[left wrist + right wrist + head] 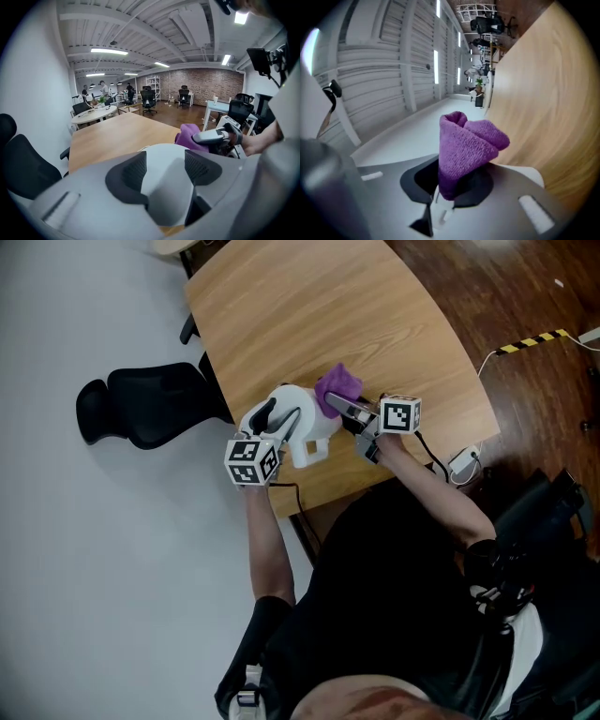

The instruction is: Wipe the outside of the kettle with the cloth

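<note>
**A:** Your kettle (314,442) sits near the lower edge of the table (309,315), a little left of the middle of the head view.

**B:** Your left gripper (279,420) reaches it from the lower left. Its jaws are spread wide and clasp the white body, one on each side. In the left gripper view the kettle fills the whole gap between the pads.

**A:** Your right gripper (333,404) comes in from the right, about level with the kettle's top. Its jaws are pressed together on the cloth (337,385), pinching it low down.

**B:** In the right gripper view the purple cloth stands up out of your jaws in a folded bunch. The wood of the table runs down the right side of that frame.

**A:** In the head view the cloth lies just beside the kettle's upper right side. You cannot tell from any view whether it touches the white surface.

**B:** In the left gripper view the cloth shows behind the kettle, right of centre, with your right gripper's grey finger lying across it.

**A:** A black chair (141,409) stands off the table's left edge, on the pale floor (75,568).
</note>
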### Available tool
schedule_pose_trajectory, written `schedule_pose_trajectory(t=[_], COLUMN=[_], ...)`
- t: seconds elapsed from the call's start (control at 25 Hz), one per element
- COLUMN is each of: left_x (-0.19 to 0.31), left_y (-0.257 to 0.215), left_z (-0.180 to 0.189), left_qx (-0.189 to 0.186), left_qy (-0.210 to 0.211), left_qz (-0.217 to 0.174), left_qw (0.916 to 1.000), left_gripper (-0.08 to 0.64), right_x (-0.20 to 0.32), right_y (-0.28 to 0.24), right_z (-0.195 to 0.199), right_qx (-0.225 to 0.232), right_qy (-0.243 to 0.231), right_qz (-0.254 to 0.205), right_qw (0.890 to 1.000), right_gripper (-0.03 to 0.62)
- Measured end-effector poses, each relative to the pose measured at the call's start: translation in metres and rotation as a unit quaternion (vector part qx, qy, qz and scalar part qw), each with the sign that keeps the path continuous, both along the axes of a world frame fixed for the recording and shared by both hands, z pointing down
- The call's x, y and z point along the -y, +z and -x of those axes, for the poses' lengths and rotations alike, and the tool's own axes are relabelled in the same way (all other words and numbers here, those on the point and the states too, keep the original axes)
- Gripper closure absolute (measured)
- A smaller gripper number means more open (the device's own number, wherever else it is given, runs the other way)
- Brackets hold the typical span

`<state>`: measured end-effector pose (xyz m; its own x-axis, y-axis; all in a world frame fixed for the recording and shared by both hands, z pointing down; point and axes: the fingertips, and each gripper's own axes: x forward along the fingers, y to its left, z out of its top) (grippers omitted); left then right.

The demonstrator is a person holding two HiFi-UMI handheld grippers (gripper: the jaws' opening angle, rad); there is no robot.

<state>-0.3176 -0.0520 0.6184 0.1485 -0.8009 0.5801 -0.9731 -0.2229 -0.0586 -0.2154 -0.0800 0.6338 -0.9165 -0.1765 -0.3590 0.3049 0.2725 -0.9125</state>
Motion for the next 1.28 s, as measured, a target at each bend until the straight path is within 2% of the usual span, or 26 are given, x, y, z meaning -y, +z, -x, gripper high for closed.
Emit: schedule_pose_trajectory(t=[0.08, 0.16, 0.2, 0.28, 0.32, 0.36, 0.4, 0.44, 0.48, 0.56, 0.6, 0.64, 0.68, 0.72, 0.84, 0.92, 1.0, 1.08, 1.16, 1.2, 1.24, 1.28], left_x=[-0.002, -0.004, -0.005, -0.007, -0.007, -0.008, -0.008, -0.008, -0.007, -0.004, -0.005, -0.009, -0.013, -0.016, -0.008, -0.004, -0.006, -0.010, -0.013, -0.010, -0.006, -0.002], left_y=[0.001, 0.002, 0.002, 0.003, 0.004, 0.005, 0.005, 0.005, 0.004, 0.002, 0.003, 0.006, 0.009, 0.011, 0.006, 0.002, 0.000, -0.003, -0.004, -0.005, -0.006, -0.007], left_z=[-0.001, -0.005, -0.007, -0.010, -0.010, -0.010, -0.009, -0.008, -0.007, -0.011, -0.017, -0.025, -0.034, -0.041, -0.047, -0.048, -0.050, -0.051, -0.048, -0.046, -0.043, -0.042], left_qx=[-0.006, -0.008, -0.008, -0.011, -0.012, -0.014, -0.016, -0.018, -0.018, -0.017, -0.015, -0.012, -0.010, -0.008, -0.006, -0.008, -0.012, -0.022, -0.035, -0.039, -0.039, -0.037], left_qy=[-0.001, 0.004, 0.006, 0.011, 0.015, 0.019, 0.024, 0.028, 0.033, 0.049, 0.062, 0.075, 0.088, 0.098, 0.131, 0.163, 0.194, 0.218, 0.231, 0.233, 0.233, 0.232], left_qz=[-0.004, -0.003, -0.003, -0.002, -0.001, 0.001, 0.003, 0.007, 0.010, 0.011, 0.010, 0.010, 0.011, 0.013, 0.018, 0.024, 0.027, 0.027, 0.026, 0.023, 0.019, 0.013], left_qw=[1.0000, 1.0000, 0.9999, 0.9999, 0.9998, 0.9997, 0.9996, 0.9994, 0.9992, 0.9986, 0.9979, 0.9971, 0.9960, 0.9951, 0.9913, 0.9864, 0.9805, 0.9754, 0.9721, 0.9714, 0.9715, 0.9720], left_gripper=[0.103, 0.103, 0.103, 0.101, 0.101, 0.101, 0.101, 0.101, 0.101, 0.101, 0.101, 0.102, 0.102, 0.101, 0.109, 0.110, 0.110, 0.110, 0.112, 0.116, 0.121, 0.124], right_x=[-0.006, -0.008, -0.009, -0.020, -0.025, -0.027, -0.026, -0.021, -0.011, 0.012, 0.017, 0.015, 0.009, 0.005, 0.009, 0.006, -0.006, -0.018, -0.021, -0.014, 0.000, 0.015], right_y=[0.002, 0.065, 0.111, 0.195, 0.216, 0.221, 0.212, 0.189, 0.152, 0.057, 0.017, -0.007, -0.013, -0.004, 0.069, 0.131, 0.186, 0.215, 0.206, 0.181, 0.139, 0.087], right_z=[0.011, 0.023, 0.027, 0.029, 0.029, 0.028, 0.028, 0.029, 0.030, 0.029, 0.027, 0.025, 0.025, 0.026, 0.032, 0.031, 0.025, 0.018, 0.014, 0.013, 0.012, 0.012], right_qx=[0.003, -0.059, -0.112, -0.212, -0.237, -0.247, -0.247, -0.231, -0.196, -0.093, -0.052, -0.030, -0.025, -0.029, -0.064, -0.124, -0.190, -0.225, -0.231, -0.211, -0.167, -0.104], right_qy=[0.000, 0.002, -0.003, -0.028, -0.041, -0.054, -0.066, -0.074, -0.077, -0.072, -0.076, -0.087, -0.101, -0.114, -0.114, -0.098, -0.096, -0.106, -0.114, -0.109, -0.096, -0.082], right_qz=[-0.008, 0.036, 0.069, 0.122, 0.133, 0.133, 0.124, 0.107, 0.082, 0.008, -0.031, -0.060, -0.069, -0.056, 0.057, 0.110, 0.135, 0.148, 0.140, 0.114, 0.066, 0.001], right_qw=[1.000, 0.998, 0.991, 0.969, 0.961, 0.958, 0.959, 0.964, 0.974, 0.993, 0.995, 0.994, 0.992, 0.991, 0.990, 0.981, 0.968, 0.957, 0.956, 0.965, 0.979, 0.991], right_gripper=[0.546, 0.543, 0.543, 0.545, 0.543, 0.545, 0.545, 0.545, 0.544, 0.545, 0.544, 0.543, 0.543, 0.540, 0.541, 0.543, 0.543, 0.545, 0.543, 0.543, 0.541, 0.541])
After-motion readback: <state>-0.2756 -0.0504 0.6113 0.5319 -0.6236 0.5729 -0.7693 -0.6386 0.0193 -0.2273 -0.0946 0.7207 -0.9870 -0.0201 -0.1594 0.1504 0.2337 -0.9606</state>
